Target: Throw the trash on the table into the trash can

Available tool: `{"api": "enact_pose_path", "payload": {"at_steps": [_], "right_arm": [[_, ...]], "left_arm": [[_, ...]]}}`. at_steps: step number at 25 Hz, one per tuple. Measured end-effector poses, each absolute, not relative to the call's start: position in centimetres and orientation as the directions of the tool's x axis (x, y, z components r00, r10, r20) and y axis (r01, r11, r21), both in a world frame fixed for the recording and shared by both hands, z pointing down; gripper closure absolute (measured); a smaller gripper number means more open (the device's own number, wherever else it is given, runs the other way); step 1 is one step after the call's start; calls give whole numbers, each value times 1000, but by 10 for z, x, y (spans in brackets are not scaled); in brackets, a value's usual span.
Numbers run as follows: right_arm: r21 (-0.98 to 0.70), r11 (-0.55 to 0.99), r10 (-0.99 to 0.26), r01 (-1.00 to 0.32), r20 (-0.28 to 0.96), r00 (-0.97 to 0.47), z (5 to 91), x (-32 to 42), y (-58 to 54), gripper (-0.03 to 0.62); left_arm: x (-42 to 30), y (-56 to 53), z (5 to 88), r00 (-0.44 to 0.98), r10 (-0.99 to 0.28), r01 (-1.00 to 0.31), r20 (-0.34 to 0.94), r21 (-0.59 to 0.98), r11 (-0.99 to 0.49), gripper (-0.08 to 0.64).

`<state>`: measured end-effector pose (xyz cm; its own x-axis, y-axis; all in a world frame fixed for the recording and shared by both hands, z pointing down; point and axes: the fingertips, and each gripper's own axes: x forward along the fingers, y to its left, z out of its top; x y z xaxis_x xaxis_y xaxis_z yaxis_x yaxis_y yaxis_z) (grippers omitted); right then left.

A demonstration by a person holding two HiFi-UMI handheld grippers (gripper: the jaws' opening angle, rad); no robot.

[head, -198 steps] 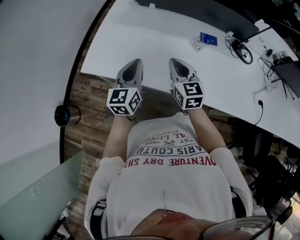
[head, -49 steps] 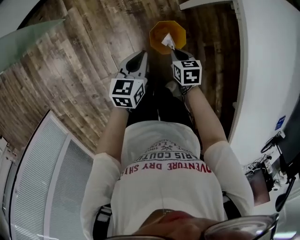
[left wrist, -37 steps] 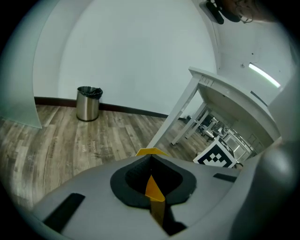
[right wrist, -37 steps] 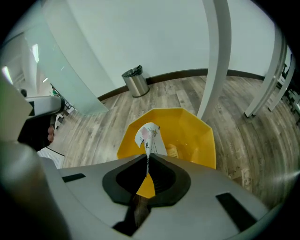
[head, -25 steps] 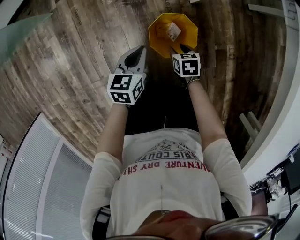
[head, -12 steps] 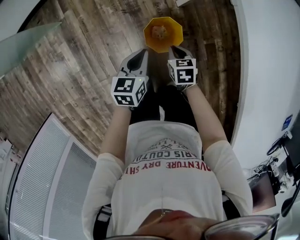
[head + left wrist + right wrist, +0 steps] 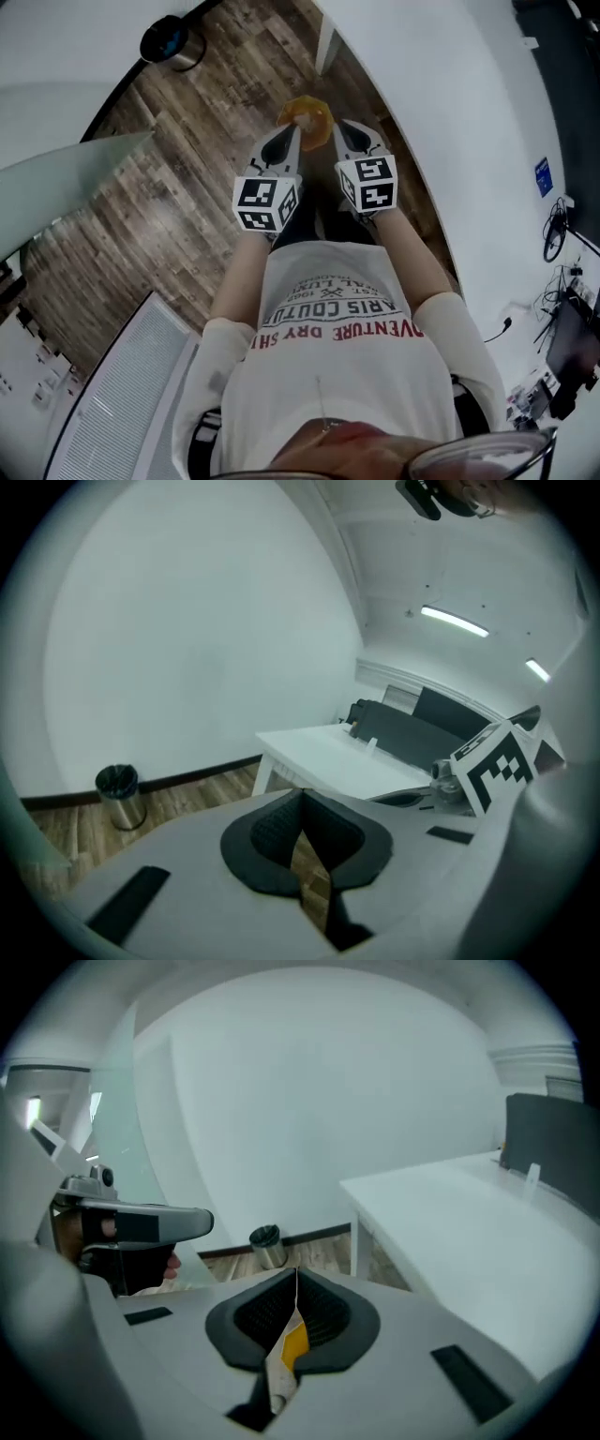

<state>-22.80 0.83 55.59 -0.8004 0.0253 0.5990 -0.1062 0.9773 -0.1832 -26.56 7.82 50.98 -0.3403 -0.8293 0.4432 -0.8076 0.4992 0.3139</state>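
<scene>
The orange trash can (image 7: 304, 120) stands on the wooden floor far below, between the tips of both grippers, and something brownish lies in it. My left gripper (image 7: 289, 133) hangs above its left side, shut and empty; its tips meet (image 7: 300, 799) in the left gripper view. My right gripper (image 7: 345, 127) hangs above the can's right side. Its jaws have just been closing with nothing between them, and its tips touch (image 7: 296, 1281). A sliver of the orange can (image 7: 293, 1342) shows through the slit below them.
The white table (image 7: 450, 112) runs along the right, also in the gripper views (image 7: 328, 757) (image 7: 469, 1222). A small silver bin (image 7: 169, 42) (image 7: 117, 794) (image 7: 268, 1244) stands by the white wall. A glass panel (image 7: 66, 178) is at the left.
The white scrap left the right gripper and dropped into the orange can. Both grippers then rose well above the can, which now looks smaller. The right jaws closed. The table is back in view.
</scene>
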Motion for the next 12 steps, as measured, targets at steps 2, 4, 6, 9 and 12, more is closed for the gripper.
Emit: {"api": "enact_pose_path", "payload": {"at_steps": [2, 4, 6, 9, 12], "right_arm": [[-180, 974, -19, -140, 550, -835, 512, -211, -8, 563], [-170, 968, -74, -183, 503, -861, 476, -191, -27, 563], [-143, 957, -158, -250, 466, -871, 447, -168, -53, 563], [-106, 911, -323, -398, 415, -850, 415, -118, -102, 563], [-84, 845, -465, -528, 372, -803, 393, -46, -142, 563]], "left_arm": [[-254, 60, 466, -323, -859, -842, 397, 294, 452, 537], [-237, 39, 429, -284, -893, -879, 350, 278, 389, 537], [-221, 10, 400, -225, -926, -919, 303, 251, 305, 537], [-183, -43, 368, -93, -965, -967, 246, 209, 147, 537], [-125, -87, 348, 23, -979, -982, 203, 187, 15, 537]]}}
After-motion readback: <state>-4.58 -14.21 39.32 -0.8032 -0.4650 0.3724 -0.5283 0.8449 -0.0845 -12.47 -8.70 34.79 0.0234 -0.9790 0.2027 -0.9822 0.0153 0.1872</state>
